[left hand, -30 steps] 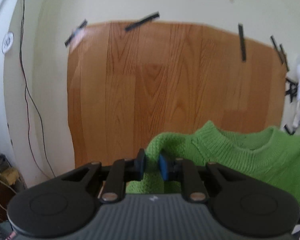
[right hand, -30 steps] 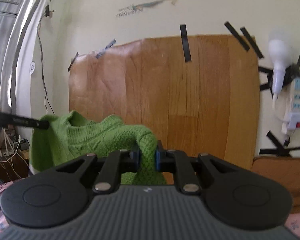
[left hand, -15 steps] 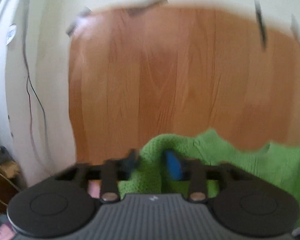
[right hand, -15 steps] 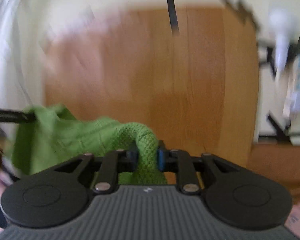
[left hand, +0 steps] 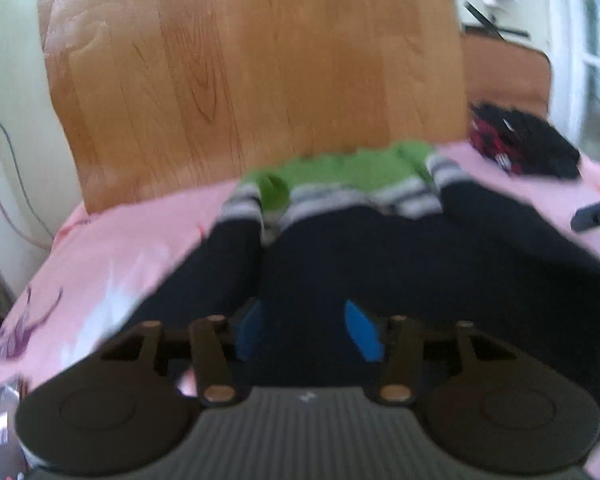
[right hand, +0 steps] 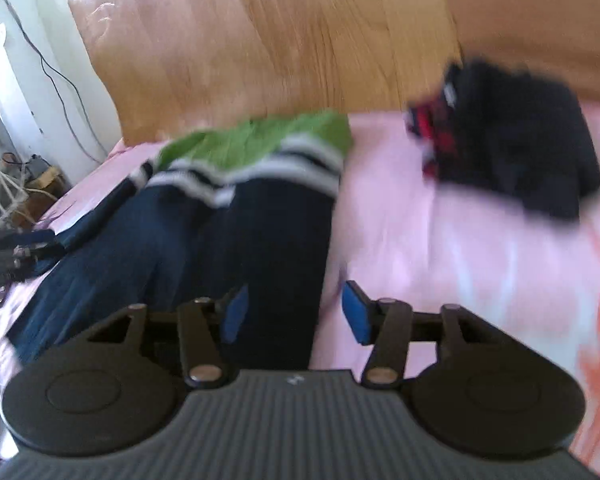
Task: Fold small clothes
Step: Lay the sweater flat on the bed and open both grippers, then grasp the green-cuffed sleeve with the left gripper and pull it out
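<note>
A small sweater (left hand: pixel 380 248) lies flat on the pink bedsheet (left hand: pixel 140 240). Its near part is navy, then grey-white stripes, and its far part is green next to the wooden headboard. It also shows in the right wrist view (right hand: pixel 204 240). My left gripper (left hand: pixel 308 336) is open and hovers over the navy near edge, with nothing between its blue pads. My right gripper (right hand: pixel 294 314) is open over the sweater's right near edge, with its right pad (right hand: pixel 356 316) above the sheet. Both views are blurred.
A pile of folded black and red clothes (right hand: pixel 508 152) lies at the far right of the bed, also in the left wrist view (left hand: pixel 528 144). The wooden headboard (left hand: pixel 260 60) stands behind. Cables hang on the wall at left (right hand: pixel 52 68). The bed's left edge drops off.
Both grippers were shut on the green shoulders, holding the sweater up before the headboard. Now the sweater lies on the bed and both grippers have opened and tilted down.
</note>
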### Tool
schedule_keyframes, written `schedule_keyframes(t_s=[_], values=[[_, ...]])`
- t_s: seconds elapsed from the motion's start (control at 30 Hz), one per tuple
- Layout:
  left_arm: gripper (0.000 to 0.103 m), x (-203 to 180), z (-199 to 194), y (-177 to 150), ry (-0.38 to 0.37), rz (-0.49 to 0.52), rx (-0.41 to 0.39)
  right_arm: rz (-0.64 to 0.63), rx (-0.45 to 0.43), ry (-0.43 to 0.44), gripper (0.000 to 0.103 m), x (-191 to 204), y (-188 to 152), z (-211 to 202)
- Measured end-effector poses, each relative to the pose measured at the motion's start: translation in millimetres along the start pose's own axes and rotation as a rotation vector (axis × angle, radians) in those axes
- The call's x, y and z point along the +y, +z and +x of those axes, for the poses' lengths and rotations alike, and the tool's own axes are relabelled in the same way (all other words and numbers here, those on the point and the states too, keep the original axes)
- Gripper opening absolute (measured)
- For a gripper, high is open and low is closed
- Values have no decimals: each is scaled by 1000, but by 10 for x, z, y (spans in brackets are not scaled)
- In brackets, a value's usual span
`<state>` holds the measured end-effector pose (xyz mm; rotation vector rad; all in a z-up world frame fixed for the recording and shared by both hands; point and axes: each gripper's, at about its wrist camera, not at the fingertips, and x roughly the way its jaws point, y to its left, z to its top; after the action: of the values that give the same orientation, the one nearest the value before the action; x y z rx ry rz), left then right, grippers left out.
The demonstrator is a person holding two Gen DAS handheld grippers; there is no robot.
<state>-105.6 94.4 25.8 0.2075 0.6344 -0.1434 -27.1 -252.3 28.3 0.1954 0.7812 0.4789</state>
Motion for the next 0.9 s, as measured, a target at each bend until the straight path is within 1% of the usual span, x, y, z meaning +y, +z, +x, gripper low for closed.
schedule_keyframes(t_s=[0.07, 0.1, 0.13, 0.17, 0.2, 0.23, 0.27, 0.3, 0.33, 0.37, 0.4, 0.43, 0.47, 0.5, 0.53, 0.57, 0.6, 0.63, 0.67, 0.7, 0.77, 0.8, 0.83, 0.87, 0.9], values=[[56, 6, -131, -212, 21, -13, 25, 41, 21, 36, 56, 1, -201, -45], [56, 40, -162, -243, 30, -28, 37, 59, 17, 58, 44, 17, -289, -67], [57, 91, -194, -290, 39, -59, 54, 58, -2, 72, 27, 56, -347, -105], [58, 151, -221, -319, 44, -92, 69, 46, -2, 76, 12, 106, -358, -129], [59, 213, -243, -330, 51, -123, 78, 30, -19, 51, 9, 143, -356, -167], [59, 271, -252, -336, 61, -152, 86, 7, -41, 23, 9, 160, -340, -230], [59, 330, -286, -342, 71, -178, 94, -30, -70, -27, 8, 169, -291, -304], [59, 371, -318, -349, 77, -197, 97, -82, -115, -106, 8, 155, -218, -390], [60, 415, -345, -361, 77, -211, 96, -155, -169, -244, 9, 113, -117, -479], [63, 452, -366, -370, 73, -223, 97, -241, -214, -409, 9, 53, -51, -509], [65, 473, -364, -403, 71, -230, 98, -313, -246, -589, 12, -50, 16, -502], [71, 489, -369, -412, 69, -238, 101, -330, -255, -750, 15, -203, 80, -474], [75, 496, -370, -424, 67, -246, 103, -282, -238, -849, 15, -347, 145, -475], [76, 489, -361, -445, 62, -255, 106, -212, -234, -825, 15, -432, 185, -549], [77, 493, -358, -464, 52, -266, 111, -120, -262, -704, 15, -474, 174, -689], [79, 499, -350, -479, 38, -279, 120, -36, -291, -557, 21, -481, 123, -809], [79, 510, -331, -491, 22, -295, 133, 22, -282, -438, 37, -459, 69, -855], [80, 524, -299, -500, 5, -311, 147, 54, -249, -336, 44, -394, 7, -846], [80, 530, -268, -525, -7, -328, 161, 62, -215, -249, 47, -308, -71, -812], [79, 517, -232, -533, -15, -350, 177, 60, -186, -176, 47, -192, -160, -764], [70, 550, -174, -550, -29, -391, 197, 44, -100, -52, 47, 46, -334, -622], [63, 541, -178, -549, -27, -397, 191, 46, -61, -2, 47, 138, -419, -540], [46, 538, -188, -543, -30, -395, 191, 49, -23, 36, 47, 229, -496, -459], [35, 507, -208, -548, -24, -393, 191, 55, 6, 67, 47, 307, -573, -381], [30, 491, -211, -553, -16, -389, 191, 60, 29, 96, 40, 378, -666, -326]])
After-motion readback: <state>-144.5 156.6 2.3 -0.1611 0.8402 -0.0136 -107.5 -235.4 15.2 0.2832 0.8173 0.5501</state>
